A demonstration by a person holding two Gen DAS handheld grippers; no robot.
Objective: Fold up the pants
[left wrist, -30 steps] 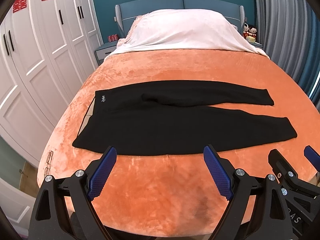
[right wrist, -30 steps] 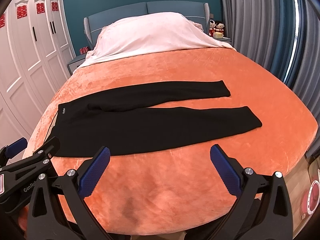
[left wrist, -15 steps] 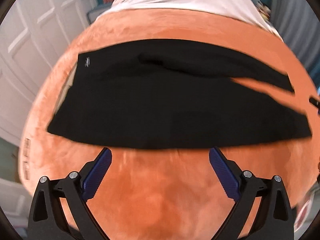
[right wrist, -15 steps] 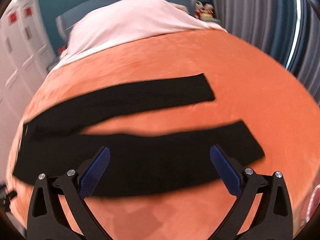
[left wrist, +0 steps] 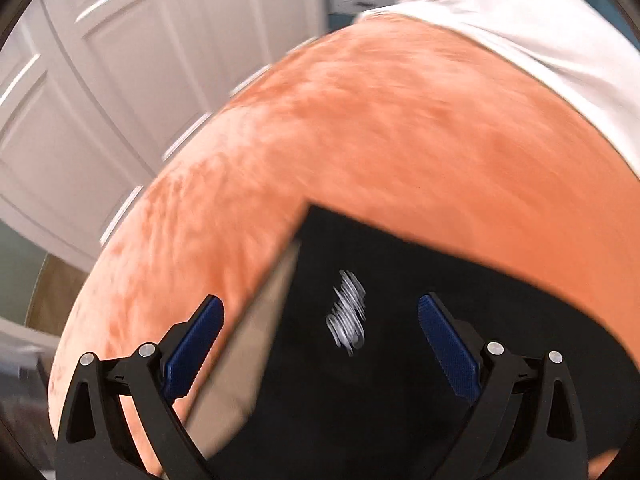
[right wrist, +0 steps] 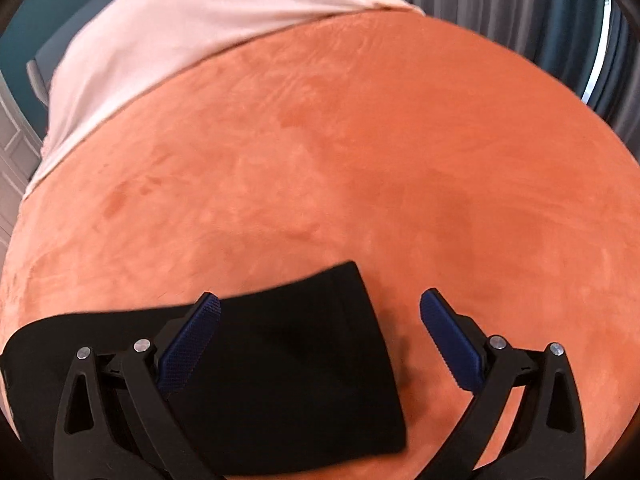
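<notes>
In the left wrist view, the left tool [left wrist: 320, 336] has swung from a wide look over the whole bed down to the waistband end of the black pants [left wrist: 400, 360]. Its jaws have just been opening and stand spread, straddling the waistband corner and its white logo [left wrist: 347, 314] without pinching cloth. The pants lie flat on the orange bedspread [left wrist: 380, 140].

In the right wrist view, the right tool [right wrist: 320, 332] has likewise dropped from the wide view to one leg cuff [right wrist: 312, 352]. It is spread over the cuff, gripping nothing. No fold shows yet; I judge the first grasp and every fold remain.
</notes>
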